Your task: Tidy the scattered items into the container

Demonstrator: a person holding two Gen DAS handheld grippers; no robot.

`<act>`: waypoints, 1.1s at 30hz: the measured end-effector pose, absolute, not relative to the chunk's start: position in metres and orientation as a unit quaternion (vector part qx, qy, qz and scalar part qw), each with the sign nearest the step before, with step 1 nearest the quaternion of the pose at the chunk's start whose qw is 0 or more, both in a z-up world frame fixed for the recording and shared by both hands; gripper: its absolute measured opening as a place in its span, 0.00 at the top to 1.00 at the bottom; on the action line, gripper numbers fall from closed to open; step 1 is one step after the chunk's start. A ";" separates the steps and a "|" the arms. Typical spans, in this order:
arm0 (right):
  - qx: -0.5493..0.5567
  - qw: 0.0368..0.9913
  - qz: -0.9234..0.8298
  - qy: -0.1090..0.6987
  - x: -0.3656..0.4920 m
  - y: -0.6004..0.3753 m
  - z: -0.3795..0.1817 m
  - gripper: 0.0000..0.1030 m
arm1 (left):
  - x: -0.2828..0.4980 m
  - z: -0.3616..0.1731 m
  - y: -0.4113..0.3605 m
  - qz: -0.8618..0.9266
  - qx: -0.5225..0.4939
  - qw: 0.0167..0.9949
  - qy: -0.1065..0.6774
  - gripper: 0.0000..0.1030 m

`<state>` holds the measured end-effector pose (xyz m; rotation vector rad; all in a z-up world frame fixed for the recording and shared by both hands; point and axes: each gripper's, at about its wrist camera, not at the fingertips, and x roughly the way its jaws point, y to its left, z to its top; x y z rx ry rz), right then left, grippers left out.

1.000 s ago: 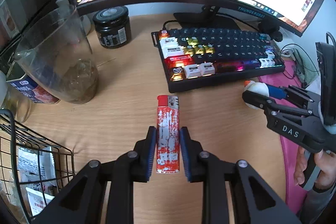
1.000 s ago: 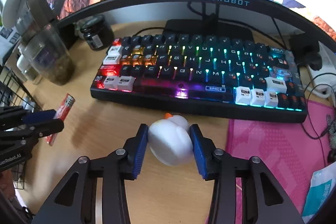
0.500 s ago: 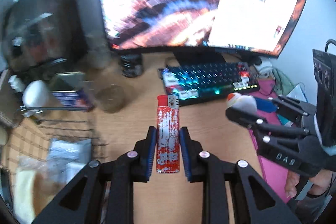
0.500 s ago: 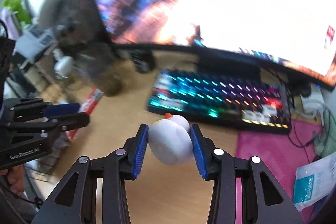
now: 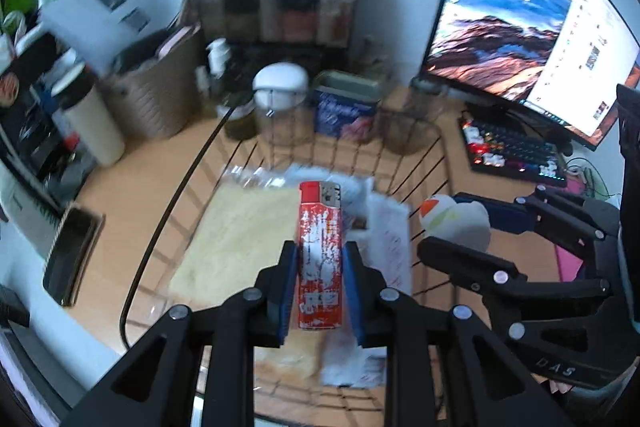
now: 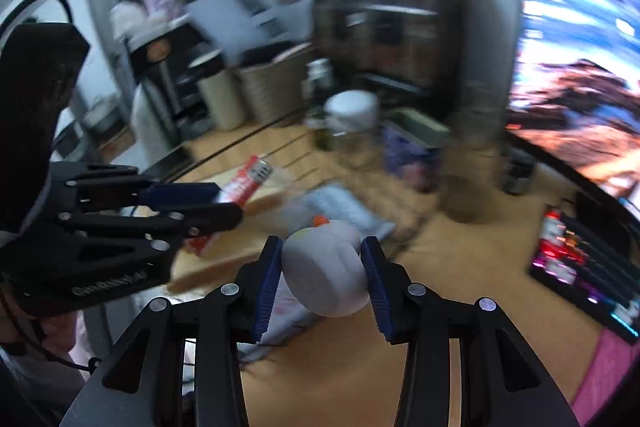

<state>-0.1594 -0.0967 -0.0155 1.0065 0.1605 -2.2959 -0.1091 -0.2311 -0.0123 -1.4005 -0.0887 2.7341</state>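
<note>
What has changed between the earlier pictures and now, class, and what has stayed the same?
Both grippers swung away from the keyboard toward the wire basket. The left gripper now holds the red lighter above the basket's contents; the right gripper has brought the white duck toy alongside. Nothing was picked up or released. Both grips stayed shut, and the keyboard stayed on the desk.

Wooden desk [image 5: 152, 183], wire basket [image 5: 424, 163] (holding packets), keyboard [image 5: 516, 153], jars
</note>
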 end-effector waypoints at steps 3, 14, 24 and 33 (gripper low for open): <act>0.391 0.317 -0.861 0.065 -0.156 -0.111 -0.026 0.59 | -0.103 -0.017 -0.236 0.890 -0.454 0.034 -0.032 0.76; 0.400 0.292 -0.867 0.057 -0.160 -0.101 -0.026 0.45 | -0.095 -0.003 -0.233 0.902 -0.430 0.019 -0.029 0.39; 0.393 0.250 -0.884 0.044 -0.136 -0.058 -0.011 0.45 | -0.090 0.013 -0.192 0.909 -0.416 0.042 0.001 0.35; 0.395 0.114 -0.911 0.024 -0.079 0.024 -0.002 0.45 | -0.081 0.008 -0.112 0.897 -0.429 0.101 0.037 0.34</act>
